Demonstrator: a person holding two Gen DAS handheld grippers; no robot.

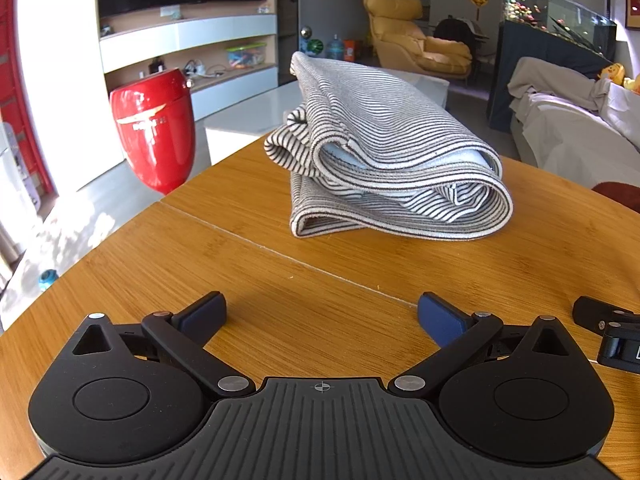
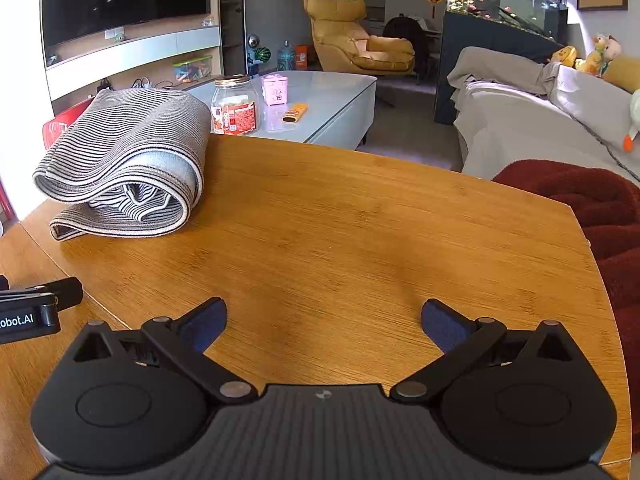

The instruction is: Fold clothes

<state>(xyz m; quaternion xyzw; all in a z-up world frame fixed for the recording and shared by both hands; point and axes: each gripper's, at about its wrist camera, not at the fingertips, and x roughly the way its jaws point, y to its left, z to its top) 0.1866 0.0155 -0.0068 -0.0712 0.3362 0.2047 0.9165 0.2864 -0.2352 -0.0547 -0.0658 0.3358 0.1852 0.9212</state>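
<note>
the folded knit garment [image 1: 384, 152] carries fine dark grey and off-white stripes, with a plain pale lining showing inside its folds, and it lies on a honey-brown wooden table [image 1: 280, 288] with visible grain. the left gripper [image 1: 320, 316] and the right gripper [image 2: 323, 320] are matte black with dark blue pads [image 1: 440, 318]. a glossy red vase [image 1: 154, 128] bears a gold emblem, and a dark red plush cloth [image 2: 608, 232] sits at the table's edge.

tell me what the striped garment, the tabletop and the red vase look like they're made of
Striped garment: soft knit fabric, likely cotton jersey; fine grey and white stripes, and it drapes in rounded folds.
Tabletop: looks like bamboo or a bamboo veneer; narrow straight grain in warm honey tone, satin sheen, and a seam between panels.
Red vase: glossy glazed ceramic or lacquer, judging by sharp highlights; cannot tell which.
</note>
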